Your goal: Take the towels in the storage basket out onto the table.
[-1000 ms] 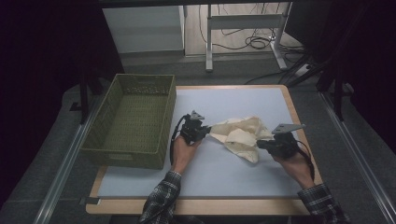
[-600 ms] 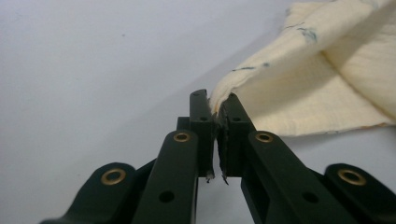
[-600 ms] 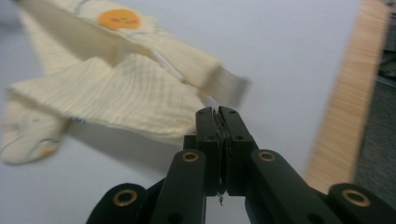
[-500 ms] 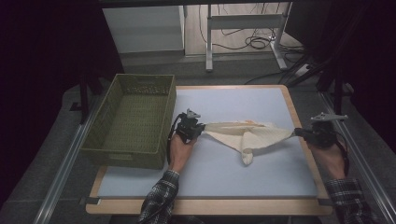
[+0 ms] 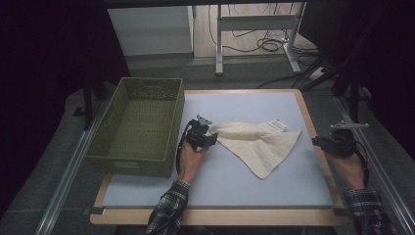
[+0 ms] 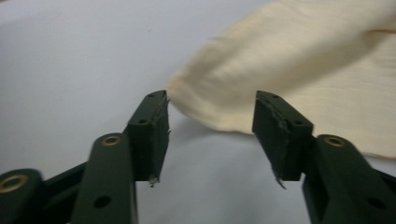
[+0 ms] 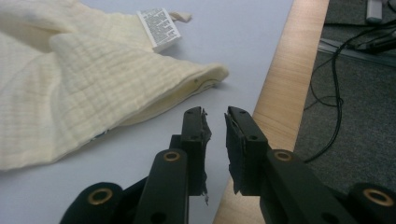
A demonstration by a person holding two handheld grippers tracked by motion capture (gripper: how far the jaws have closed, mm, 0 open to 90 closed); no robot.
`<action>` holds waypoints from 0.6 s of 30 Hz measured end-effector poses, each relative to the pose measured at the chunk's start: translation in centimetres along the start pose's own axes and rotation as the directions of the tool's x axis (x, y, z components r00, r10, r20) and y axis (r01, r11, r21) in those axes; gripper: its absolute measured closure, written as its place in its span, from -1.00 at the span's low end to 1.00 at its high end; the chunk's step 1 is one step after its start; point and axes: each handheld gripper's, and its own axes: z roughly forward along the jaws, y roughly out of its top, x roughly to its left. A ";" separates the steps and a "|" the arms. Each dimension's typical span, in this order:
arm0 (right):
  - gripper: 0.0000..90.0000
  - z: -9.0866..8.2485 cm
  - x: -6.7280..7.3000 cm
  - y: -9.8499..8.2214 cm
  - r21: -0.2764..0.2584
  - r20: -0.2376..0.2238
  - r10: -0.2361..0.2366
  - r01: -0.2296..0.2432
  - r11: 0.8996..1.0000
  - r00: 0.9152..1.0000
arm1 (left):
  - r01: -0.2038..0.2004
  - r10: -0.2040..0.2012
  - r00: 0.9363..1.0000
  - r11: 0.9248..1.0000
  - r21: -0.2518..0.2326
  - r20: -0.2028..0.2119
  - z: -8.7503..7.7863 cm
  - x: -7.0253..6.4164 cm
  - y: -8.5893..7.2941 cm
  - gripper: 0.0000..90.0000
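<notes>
High view shows a cream cloth (image 5: 257,144) spread out on the tabletop (image 5: 225,181), just right of the green basket (image 5: 139,125). The left tool (image 6: 210,121) has just been opening; its jaws stand apart with the cloth's corner just beyond them, unpinched. The right tool (image 7: 215,125), past the cloth's far corner, has a slight gap and holds nothing. Spreading looks finished; I'd guess the next move needs fresh grips for folding.

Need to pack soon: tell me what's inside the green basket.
The basket looks empty: the high view shows bare woven floor and far walls. The strip just behind its near wall is hidden.
</notes>
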 end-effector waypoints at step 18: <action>0.56 0.1 4.5 -1.9 -0.021 -0.118 -0.066 0.063 0.998 0.991 | -0.267 0.247 0.859 0.964 -0.021 0.449 0.4 -12.4 -0.7 0.06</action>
